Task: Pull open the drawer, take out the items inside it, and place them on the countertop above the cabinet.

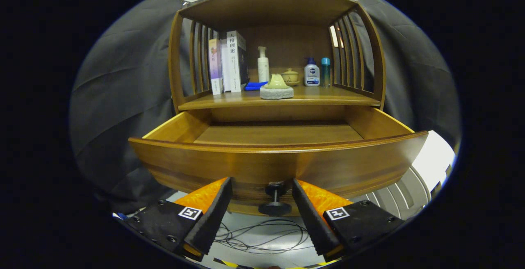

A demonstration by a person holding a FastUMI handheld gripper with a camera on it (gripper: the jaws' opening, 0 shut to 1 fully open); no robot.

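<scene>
A wooden drawer [279, 162] stands pulled out from the cabinet, and its visible floor shows bare wood. Its dark round knob [275, 198] hangs at the middle of the drawer front. My gripper [262, 191] is open, one finger on each side of the knob with a gap to it. On the countertop [328, 96] above the drawer sits a pale green item on a grey stone base [277, 88], near the front edge. The near part of the drawer's inside is hidden behind its front panel.
At the back of the countertop stand books [227, 62], a white pump bottle [263, 64], a blue cloth [255, 85], a small lidded cup [290, 76], a white bottle with a blue cap [311, 73] and a teal bottle [325, 71]. Slatted sides flank the shelf. Cables [262, 234] lie on the floor below.
</scene>
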